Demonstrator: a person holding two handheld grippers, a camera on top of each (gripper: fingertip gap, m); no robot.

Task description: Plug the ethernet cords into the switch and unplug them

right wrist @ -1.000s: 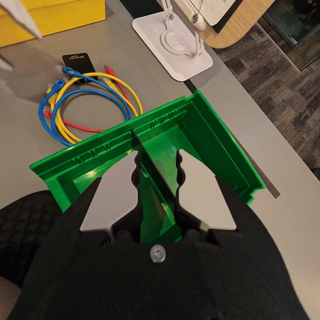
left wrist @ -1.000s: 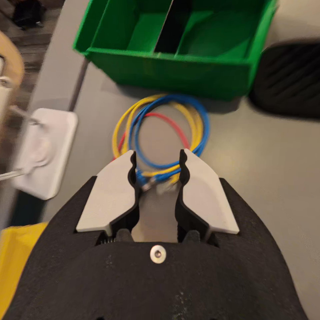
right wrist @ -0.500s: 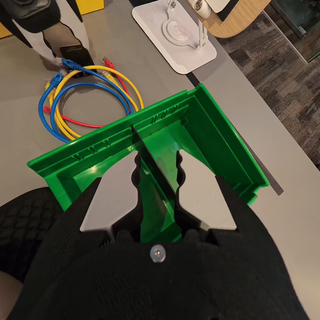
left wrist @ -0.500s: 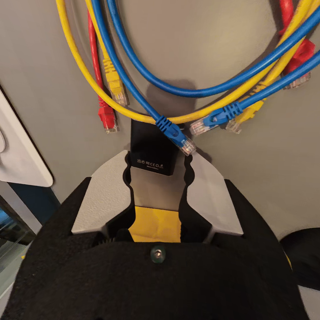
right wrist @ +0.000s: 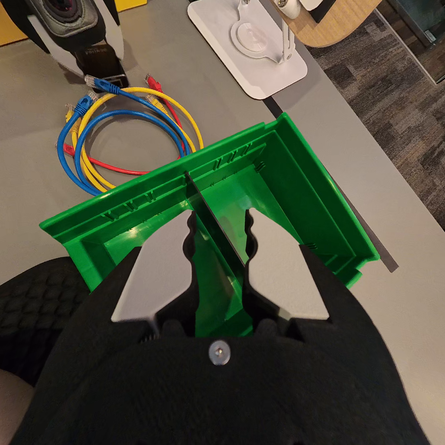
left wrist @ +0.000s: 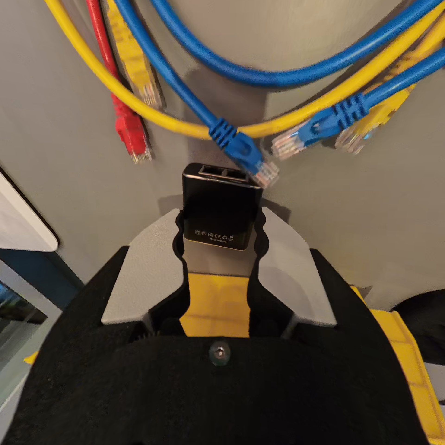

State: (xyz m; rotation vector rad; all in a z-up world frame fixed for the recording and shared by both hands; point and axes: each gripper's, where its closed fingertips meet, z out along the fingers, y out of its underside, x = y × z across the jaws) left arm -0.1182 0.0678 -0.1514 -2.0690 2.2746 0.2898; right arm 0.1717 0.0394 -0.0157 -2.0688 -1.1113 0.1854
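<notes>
The black switch [left wrist: 220, 192] is clamped by its sides between my left gripper's [left wrist: 220, 210] fingers, tilted so its two empty ports face the cords. A blue plug [left wrist: 240, 149] lies right at the port edge, not inserted. A second blue plug [left wrist: 320, 125], yellow cords [left wrist: 149, 113] and a red plug [left wrist: 131, 134] lie loose on the grey table. The right wrist view shows the coil of cords [right wrist: 130, 113] and the held switch [right wrist: 101, 62] at the far left. My right gripper [right wrist: 220, 213] is open and empty, hovering over the green bin [right wrist: 301, 168].
The green bin has a black divider [right wrist: 212, 209] and nothing in it. A white stand base [right wrist: 248, 48] sits at the far table edge. A yellow box [left wrist: 216, 305] is under my left gripper. A black mesh object [right wrist: 36, 301] lies left of the bin.
My left gripper came down from above the cords onto the switch, closed on its sides and tipped it up so the ports show. The right gripper has stayed open over the bin.
</notes>
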